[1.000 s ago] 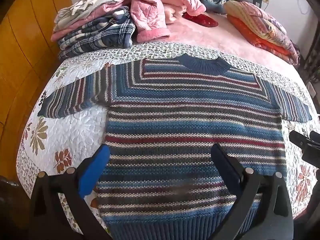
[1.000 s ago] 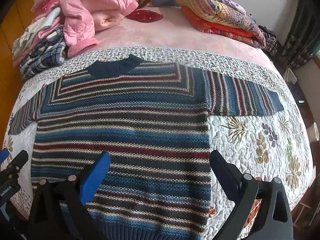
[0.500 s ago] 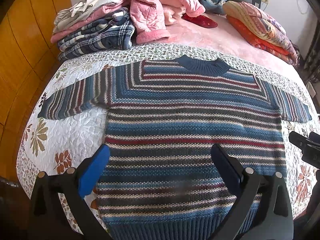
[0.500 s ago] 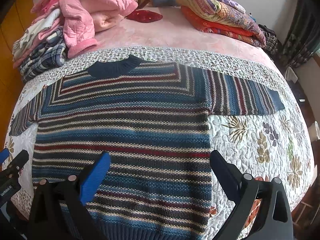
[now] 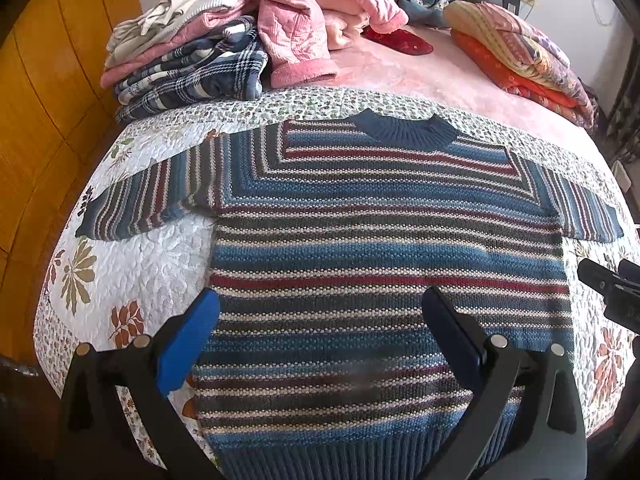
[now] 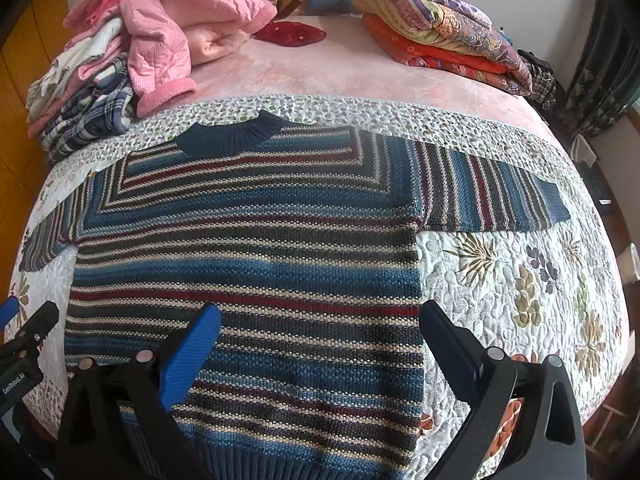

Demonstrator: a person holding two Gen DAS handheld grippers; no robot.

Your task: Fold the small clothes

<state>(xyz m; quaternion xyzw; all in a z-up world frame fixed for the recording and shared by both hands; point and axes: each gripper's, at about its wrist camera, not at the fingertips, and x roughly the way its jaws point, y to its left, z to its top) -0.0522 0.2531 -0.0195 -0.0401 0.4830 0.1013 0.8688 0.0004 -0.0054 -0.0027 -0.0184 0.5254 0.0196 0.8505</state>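
Note:
A striped knit sweater (image 5: 380, 248) in blue, grey, red and cream lies flat and face up on a floral quilt (image 5: 132, 264), sleeves spread to both sides, dark blue collar (image 5: 404, 130) at the far end. My left gripper (image 5: 320, 308) hovers open above the lower left part of the sweater, nothing between its fingers. My right gripper (image 6: 320, 320) is open too, above the lower right part of the sweater (image 6: 248, 256), its right finger near the side seam. The right gripper's tip (image 5: 612, 284) shows at the edge of the left wrist view.
A pile of pink and plaid clothes (image 5: 224, 40) sits at the far left of the bed. Folded patterned blankets (image 6: 440, 36) lie at the far right, a red item (image 6: 292, 32) between them. A wooden wall (image 5: 44, 120) runs along the left; curtains (image 6: 600, 80) hang on the right.
Both views have drifted only slightly; the sweater lies as before and both grippers stay open.

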